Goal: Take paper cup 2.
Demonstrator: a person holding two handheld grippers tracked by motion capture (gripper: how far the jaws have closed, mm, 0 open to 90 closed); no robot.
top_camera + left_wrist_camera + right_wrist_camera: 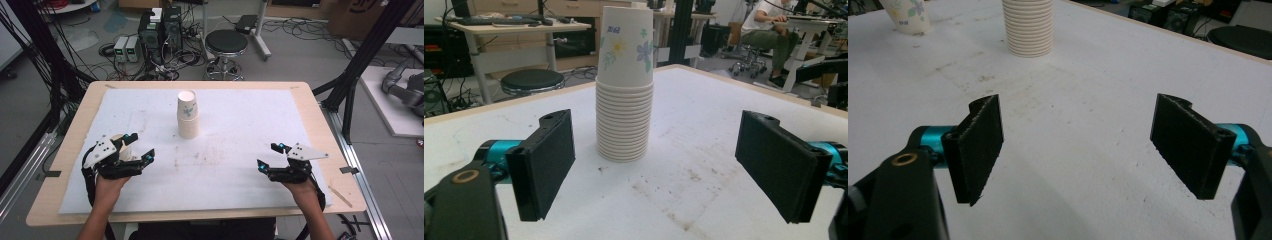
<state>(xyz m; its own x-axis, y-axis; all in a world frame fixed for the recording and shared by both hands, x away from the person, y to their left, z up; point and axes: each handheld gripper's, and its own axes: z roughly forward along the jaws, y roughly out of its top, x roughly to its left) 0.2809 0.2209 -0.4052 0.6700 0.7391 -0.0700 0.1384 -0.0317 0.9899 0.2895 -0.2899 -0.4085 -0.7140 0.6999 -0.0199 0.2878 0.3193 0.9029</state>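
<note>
A tall stack of nested paper cups [187, 115] with a flower print stands upright in the middle of the white mat [240, 175]. The stack [625, 85] is ahead of my left gripper [656, 165], whose jaws stand wide apart with nothing between them. A single flowered paper cup [123, 146] stands close beside the left gripper [141, 146], partly hidden by it. My right gripper [268, 155] rests near the mat's front right, open and empty. In the right gripper view the gripper [1083, 150] faces the stack [1028, 27] and the single cup [908, 15] far off.
The mat lies on a wooden table [320, 130] with bare wood along its edges. A black stool [226, 42], computer cases [160, 30] and cables sit on the floor beyond the far edge. Black frame posts [350, 85] flank the table.
</note>
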